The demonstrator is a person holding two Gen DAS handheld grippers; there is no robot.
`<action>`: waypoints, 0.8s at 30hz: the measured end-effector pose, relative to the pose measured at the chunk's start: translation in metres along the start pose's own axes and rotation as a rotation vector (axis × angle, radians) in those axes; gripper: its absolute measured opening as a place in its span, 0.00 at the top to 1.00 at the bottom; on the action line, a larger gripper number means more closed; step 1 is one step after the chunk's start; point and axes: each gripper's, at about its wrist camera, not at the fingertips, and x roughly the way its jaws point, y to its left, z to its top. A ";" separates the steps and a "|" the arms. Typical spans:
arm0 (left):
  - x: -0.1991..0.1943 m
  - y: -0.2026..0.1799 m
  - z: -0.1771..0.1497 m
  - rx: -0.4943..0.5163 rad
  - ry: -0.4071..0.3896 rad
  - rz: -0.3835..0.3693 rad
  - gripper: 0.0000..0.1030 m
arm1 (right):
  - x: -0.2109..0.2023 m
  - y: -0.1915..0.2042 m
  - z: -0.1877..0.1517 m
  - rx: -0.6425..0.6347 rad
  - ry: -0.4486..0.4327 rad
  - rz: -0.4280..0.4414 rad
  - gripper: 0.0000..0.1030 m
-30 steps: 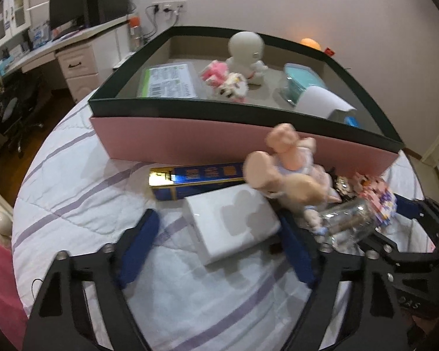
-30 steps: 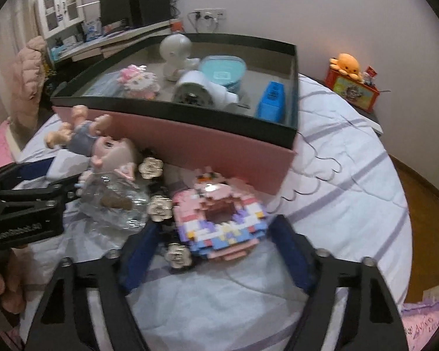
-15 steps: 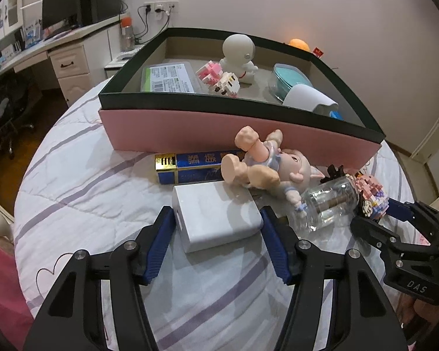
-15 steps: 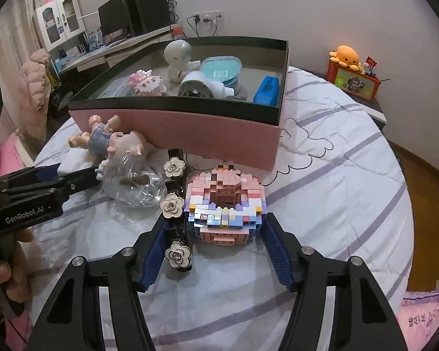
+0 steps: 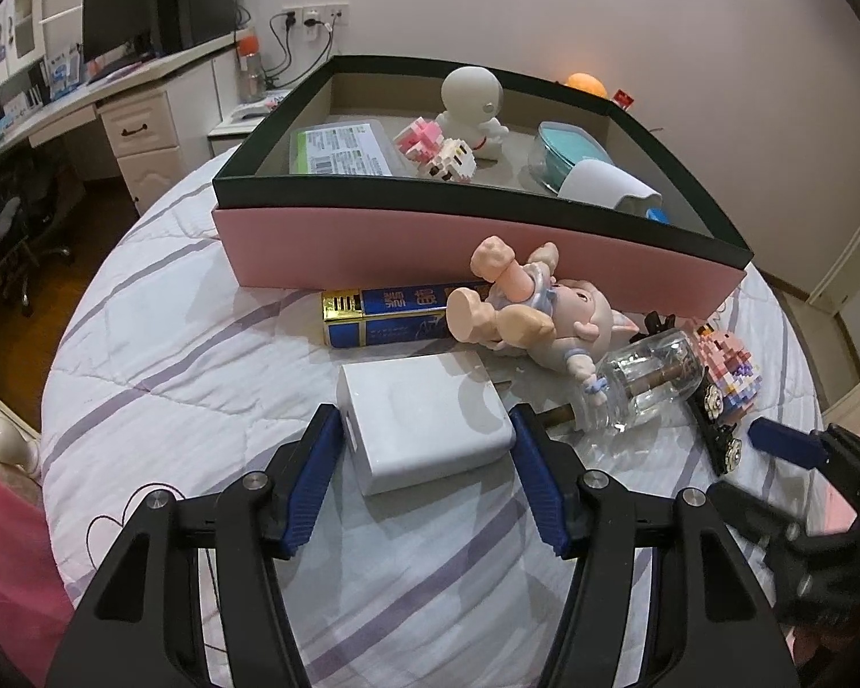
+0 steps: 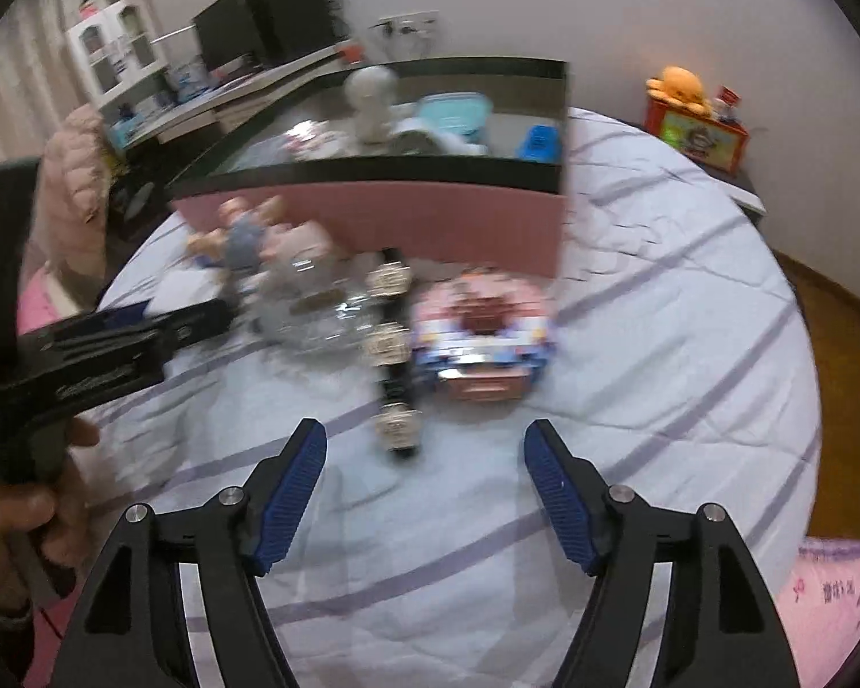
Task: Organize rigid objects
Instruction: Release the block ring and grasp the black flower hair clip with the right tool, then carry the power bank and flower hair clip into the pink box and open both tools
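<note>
A bedroom, and the action sits on a round bed (image 5: 160, 355) under a white quilted cover with pale purple stripes. The landmark is the big shallow cardboard box (image 5: 487, 252), pink wall, dark green rim, at the far side of the bed. Inside it: a smooth white round-headed figure (image 5: 473, 100), a pink-and-white brick-built toy (image 5: 436, 152), a flat clear case with a printed label (image 5: 341, 149) and a teal-lidded tub (image 5: 565, 152).

Just in front of the pink wall lies a blue and gold carton (image 5: 384, 315), long and glossy, with a soft-looking vinyl piglet doll (image 5: 522, 309) sprawled across its end. Nearer than the carton is the white block (image 5: 424, 418), a matte slab with rounded corners, and the left tongs (image 5: 424, 441) are clenched on it, both ribbed blue pads pressed against its sides after closing in on it (a snug fit).

To the right of the doll rests a clear bottle (image 5: 642, 384) on its side. Beyond it, in front of the box's right corner, are a black strap studded with pale flower shapes (image 6: 393, 338) and a blocky pink brick donut (image 6: 481, 332), both blurred in the right view. The right tongs (image 6: 424, 461) hang released over bare quilt, nearer than the donut, gripping nothing.
</note>
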 end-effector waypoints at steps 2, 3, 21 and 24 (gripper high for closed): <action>0.000 -0.001 0.000 0.001 0.000 0.003 0.41 | 0.006 0.009 0.003 -0.019 0.000 -0.003 0.39; 0.000 0.000 0.000 0.001 -0.001 0.002 0.41 | 0.009 0.011 0.006 -0.019 -0.003 0.004 0.43; -0.024 0.004 -0.007 0.022 -0.035 0.011 0.41 | -0.018 0.026 0.009 -0.021 -0.099 -0.006 0.85; -0.034 0.007 -0.007 0.018 -0.051 0.013 0.41 | -0.031 0.026 0.010 -0.026 -0.123 -0.011 0.85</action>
